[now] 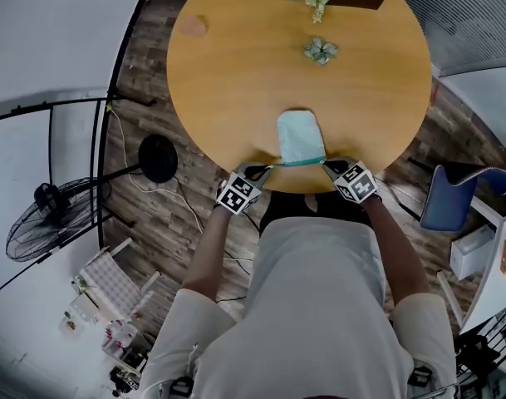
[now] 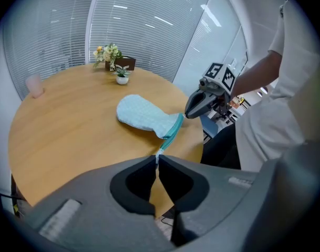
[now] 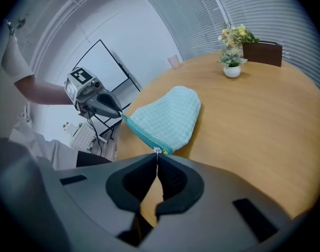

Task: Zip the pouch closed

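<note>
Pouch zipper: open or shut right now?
Looks shut: the zipper runs as one tight teal line between the left gripper and right gripper, with no gap showing. At the ends, cannot tell.

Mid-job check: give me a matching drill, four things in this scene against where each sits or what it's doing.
1 pouch
2 pink cup
3 small potted plant
4 left gripper

A at the table's far left rim
B jaws shut on the zipper's end
C at the table's near edge
D mid-table, beyond the pouch

Pairs: 1-C, 2-A, 3-D, 4-B.
</note>
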